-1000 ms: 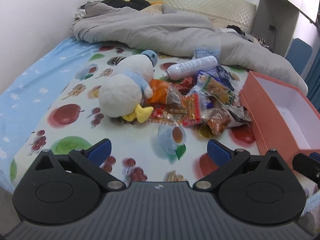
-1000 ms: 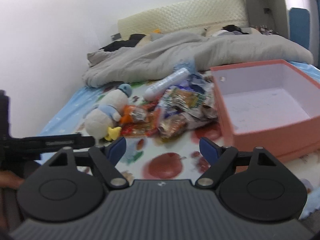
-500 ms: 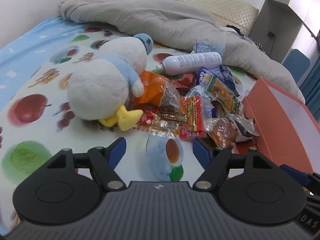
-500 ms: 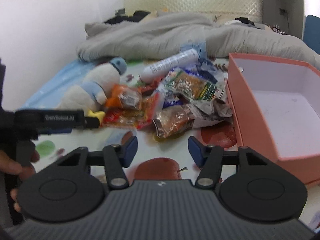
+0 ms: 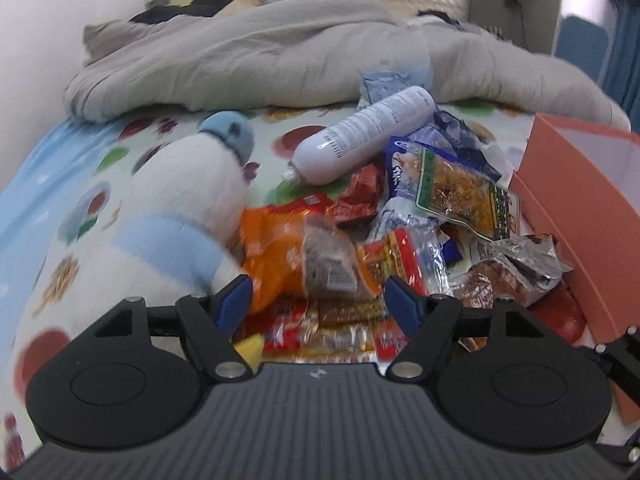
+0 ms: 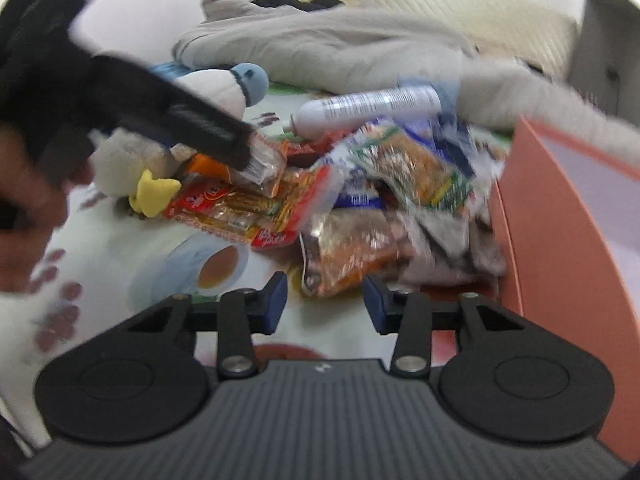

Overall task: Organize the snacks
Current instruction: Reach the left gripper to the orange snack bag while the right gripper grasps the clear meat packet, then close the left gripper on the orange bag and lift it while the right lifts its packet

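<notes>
A heap of snack packets lies on the fruit-print bedsheet beside an open salmon-pink box (image 5: 580, 208) (image 6: 540, 220). My left gripper (image 5: 318, 298) is open, its blue fingers either side of an orange snack bag (image 5: 296, 256) that leans on a plush duck (image 5: 188, 208). I cannot tell if the pads touch the bag. In the right wrist view one left finger (image 6: 224, 136) reaches that bag's clear end. My right gripper (image 6: 325, 300) is closing, still open, with the corner of a brown-orange packet (image 6: 344, 248) just ahead between its fingers.
A white bottle (image 5: 368, 136) and a green-labelled packet (image 5: 460, 196) lie at the back of the heap. A red strip of packets (image 6: 240, 204) lies in front. A rumpled grey duvet (image 5: 260, 48) fills the far side. A hand (image 6: 24, 208) is at the left.
Both grippers have come down and in toward the snack heap. The left now straddles the orange bag by the plush duck. Both pairs of jaws have narrowed, the right more.
</notes>
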Motion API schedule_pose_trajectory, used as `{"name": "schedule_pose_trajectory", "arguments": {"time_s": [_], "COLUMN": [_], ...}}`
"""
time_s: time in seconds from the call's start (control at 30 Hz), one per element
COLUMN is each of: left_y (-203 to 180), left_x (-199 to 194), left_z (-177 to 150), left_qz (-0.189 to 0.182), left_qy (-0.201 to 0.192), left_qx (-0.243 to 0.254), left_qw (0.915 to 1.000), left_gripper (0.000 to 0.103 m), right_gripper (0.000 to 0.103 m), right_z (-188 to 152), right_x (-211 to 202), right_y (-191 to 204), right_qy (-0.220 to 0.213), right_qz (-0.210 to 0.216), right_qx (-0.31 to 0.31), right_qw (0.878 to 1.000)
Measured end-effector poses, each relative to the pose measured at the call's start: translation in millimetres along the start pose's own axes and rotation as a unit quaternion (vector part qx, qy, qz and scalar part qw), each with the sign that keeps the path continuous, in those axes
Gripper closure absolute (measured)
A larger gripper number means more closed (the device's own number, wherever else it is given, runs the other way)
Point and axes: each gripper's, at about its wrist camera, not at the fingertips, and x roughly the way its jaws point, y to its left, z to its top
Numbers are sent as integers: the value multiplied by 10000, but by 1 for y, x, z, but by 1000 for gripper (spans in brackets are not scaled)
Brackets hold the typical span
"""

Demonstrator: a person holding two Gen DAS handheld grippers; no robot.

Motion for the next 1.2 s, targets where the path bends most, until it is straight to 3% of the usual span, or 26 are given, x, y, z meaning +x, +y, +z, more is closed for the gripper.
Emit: {"name": "schedule_pose_trajectory", "arguments": {"time_s": [0.2, 0.33, 0.4, 0.63, 0.67, 0.73, 0.9, 1.2], "left_y": [-13, -26, -30, -31, -29, -30, -36, -44], "left_x": [36, 58, 67, 84, 85, 84, 70, 28], "left_z": [19, 21, 19, 16, 17, 16, 10, -6], "left_qz": [398, 818, 1006, 1088, 1054, 915, 929, 631], "left_qy": [153, 311, 384, 492, 495, 528, 442, 359], "left_qx": [408, 806, 924, 1010, 993, 1063, 1183, 1030], "left_qw": [9983, 9929, 9899, 9877, 9882, 9887, 9876, 9920], "left_gripper": [26, 23, 12, 12, 14, 31, 46, 56], "right_gripper": [71, 78, 84, 94, 96, 98, 100, 100], "right_z": [-1, -4, -5, -7, -6, -5, -7, -11], "right_x": [14, 19, 21, 20, 19, 15, 2, -36], "right_y": [7, 20, 23, 24, 23, 19, 11, 8], "right_qy": [11, -33, -54, -85, -80, -53, 15, 106], "right_qz": [213, 104, 32, 19, 25, 65, 80, 138], "right_qx": [-576, -1112, -1259, -1430, -1403, -1295, -1141, -1109], "right_qw": [9981, 9937, 9920, 9897, 9901, 9915, 9934, 9937]}}
